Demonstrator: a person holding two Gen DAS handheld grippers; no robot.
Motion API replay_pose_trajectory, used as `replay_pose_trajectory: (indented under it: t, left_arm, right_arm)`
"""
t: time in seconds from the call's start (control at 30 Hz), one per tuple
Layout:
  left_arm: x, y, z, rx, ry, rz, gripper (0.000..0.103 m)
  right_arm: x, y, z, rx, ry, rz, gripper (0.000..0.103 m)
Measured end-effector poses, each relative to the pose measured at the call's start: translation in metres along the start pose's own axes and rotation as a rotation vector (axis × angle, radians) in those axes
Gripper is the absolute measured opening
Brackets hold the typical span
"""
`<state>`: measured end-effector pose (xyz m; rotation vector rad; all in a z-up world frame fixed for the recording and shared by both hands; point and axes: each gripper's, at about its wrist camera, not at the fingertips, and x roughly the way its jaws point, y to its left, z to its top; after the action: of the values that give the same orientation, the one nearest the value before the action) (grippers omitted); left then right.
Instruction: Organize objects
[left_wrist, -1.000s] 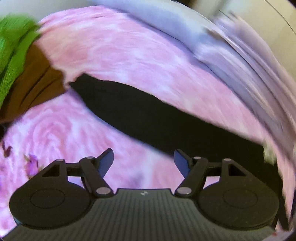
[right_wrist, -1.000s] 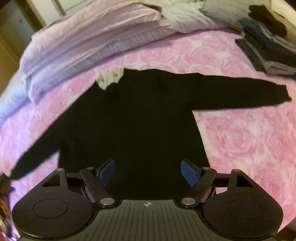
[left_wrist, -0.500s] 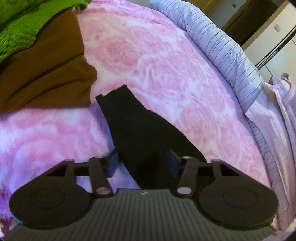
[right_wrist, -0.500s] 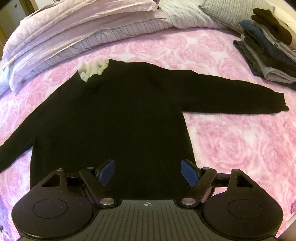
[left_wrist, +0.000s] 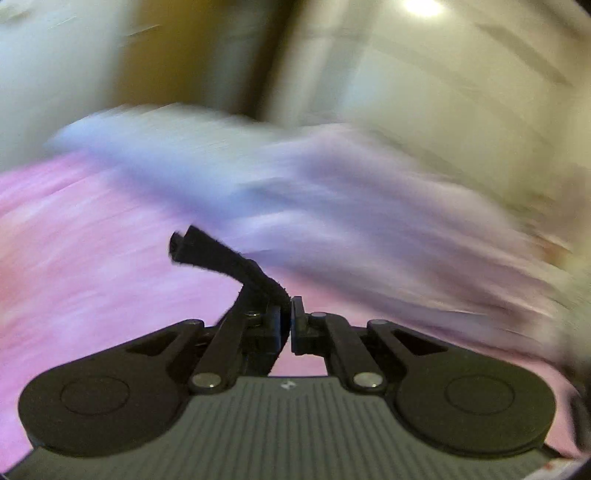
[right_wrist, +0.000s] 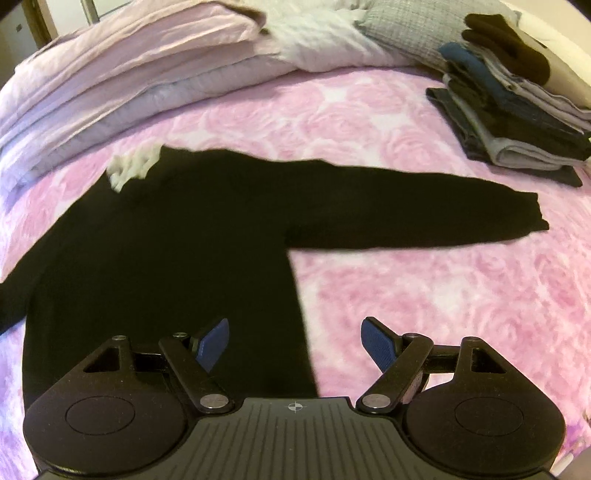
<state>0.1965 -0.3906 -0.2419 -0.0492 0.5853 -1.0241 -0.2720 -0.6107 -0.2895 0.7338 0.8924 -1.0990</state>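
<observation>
Two tools are at work on a black sweater (right_wrist: 177, 258) spread flat on the pink rose-patterned bedspread (right_wrist: 424, 306); the left tool (left_wrist: 286, 325) has just been closing and now pinches the cuff of the sweater's left sleeve (left_wrist: 229, 264), which rises off the bed between its jaws, where half a second ago that sleeve lay flat with the jaws only straddling it; the left view is heavily blurred, so little else there can be read; the right tool (right_wrist: 295, 347) hangs with its blue pads (right_wrist: 212, 345) wide apart and nothing between them, over the sweater's lower right edge; the other sleeve (right_wrist: 424, 218) lies stretched toward a stack of folded clothes (right_wrist: 517, 110); judging by this, a sleeve fold inward has started, and the right side waits its turn.
</observation>
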Motion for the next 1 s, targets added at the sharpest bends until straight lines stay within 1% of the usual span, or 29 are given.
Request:
replay_pose_trajectory:
  t: [0.03,0.07,0.1,0.13,0.17,0.2,0.23,0.3,0.37,0.4,0.5,0.57,0.6,0.67,0.73,0.8,0.9,1.0]
  left_arm:
    - [-0.001,-0.038,-0.003,0.054,-0.016,-0.105,0.002]
    - [-0.002,-0.074,-0.008,0.095,-0.022,-0.21,0.004]
    - [-0.002,-0.104,-0.016,0.124,-0.004,-0.304,0.014]
    - [-0.001,-0.134,-0.028,0.148,0.029,-0.393,0.019]
    - [0.001,-0.154,-0.042,0.164,0.058,-0.439,0.033]
    - [0.003,-0.17,-0.058,0.188,0.09,-0.453,0.044]
    - [0.009,-0.18,-0.077,0.212,0.148,-0.443,0.044]
    - [0.02,-0.182,-0.11,0.23,0.272,-0.403,0.042]
    - [0.027,-0.166,-0.138,0.259,0.37,-0.3,0.042]
    - [0.03,-0.154,-0.15,0.288,0.406,-0.239,0.042]
    - [0.034,-0.115,-0.166,0.335,0.476,-0.084,0.042]
    - [0.039,-0.096,-0.168,0.389,0.481,0.002,0.042]
    - [0.041,-0.088,-0.169,0.426,0.476,0.037,0.042]
    - [0.049,-0.077,-0.167,0.475,0.47,0.083,0.042]
    - [0.06,-0.069,-0.17,0.516,0.468,0.103,0.043]
    - [0.067,-0.066,-0.171,0.559,0.464,0.111,0.043]
    - [0.072,-0.064,-0.178,0.611,0.469,0.1,0.043]
    - [0.074,-0.064,-0.184,0.639,0.455,0.085,0.043]
  right_arm:
    - [-0.001,-0.005,0.002,0.001,-0.004,-0.001,0.076]
    - [-0.001,-0.01,0.004,0.003,-0.009,-0.001,0.076]
    - [-0.002,-0.014,0.006,0.005,-0.01,0.0,0.076]
    - [-0.002,-0.019,0.009,0.008,-0.011,0.002,0.076]
    - [-0.002,-0.024,0.01,0.009,-0.013,0.006,0.076]
    - [-0.001,-0.029,0.011,0.011,-0.012,0.008,0.076]
    - [0.002,-0.035,0.011,0.012,-0.005,0.006,0.076]
    - [0.007,-0.045,0.011,0.023,0.004,0.002,0.076]
    - [0.015,-0.054,0.01,0.051,0.014,0.021,0.076]
    - [0.02,-0.057,0.01,0.068,0.022,0.041,0.076]
    - [0.04,-0.056,0.016,0.112,0.027,0.124,0.076]
    - [0.054,-0.05,0.022,0.144,0.012,0.196,0.075]
    - [0.061,-0.045,0.027,0.163,-0.005,0.244,0.073]
    - [0.077,-0.036,0.038,0.202,-0.035,0.319,0.063]
    - [0.099,-0.028,0.05,0.265,-0.055,0.392,0.06]
    - [0.12,-0.023,0.061,0.332,-0.059,0.427,0.059]
    - [0.153,-0.018,0.074,0.424,-0.039,0.455,0.056]
    - [0.179,-0.015,0.079,0.514,-0.015,0.481,0.05]
